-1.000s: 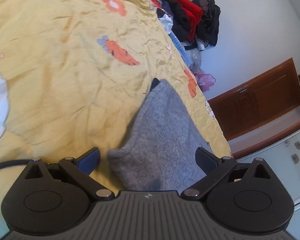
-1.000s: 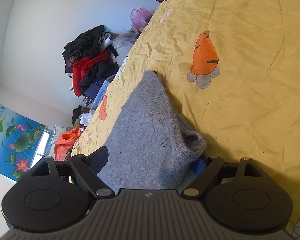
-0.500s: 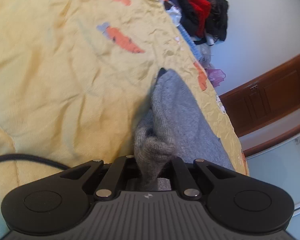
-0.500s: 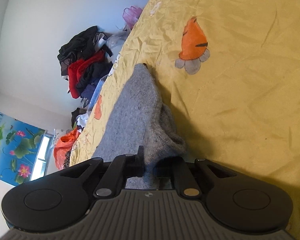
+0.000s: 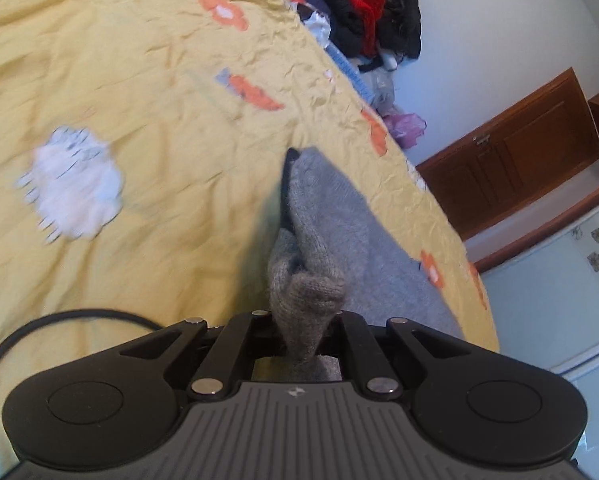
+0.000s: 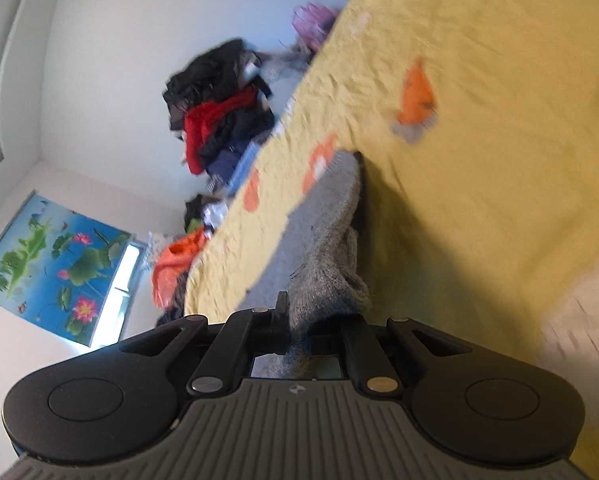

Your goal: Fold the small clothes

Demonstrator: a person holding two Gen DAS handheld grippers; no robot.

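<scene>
Between the closed jaws of the left gripper [image 5: 303, 320] sits a bunched corner of the grey knit garment [image 5: 331, 216]; the jaws are clamped on it, with the wool puckered into a knot just ahead of the fingers. From that pinch the garment runs forward and slightly right, away from the gripper, lying on the yellow bedspread [image 5: 139, 80] with its far end tapering to a point. A dark strip shows along its left edge near that far tip; whether it is lining or shadow I cannot tell.

Right gripper [image 6: 299, 320]: jaws likewise drawn together and clamped on a gathered corner of the same garment [image 6: 327, 216]. Fabric is bunched directly ahead of the fingers, then stretches forward along the bed. The garment's right edge is raised off the bedspread [image 6: 479, 60] and casts a dark shadow beside it.

Left of the left gripper, a black cable [image 5: 59, 320] curves across the bedspread. Ahead and left of it, a white patch print [image 5: 73, 188], blurred. Orange flower prints [image 5: 255, 92] lie farther ahead.

Beyond the bed's far edge, ahead of both grippers: a clothes pile [image 5: 359, 12] in black, red and navy against a pale wall. To the right of the left gripper, a brown wooden cabinet [image 5: 519, 160]. To the left of the right gripper, a lotus poster [image 6: 55, 264] on the wall. Right-wrist view is motion-blurred.
</scene>
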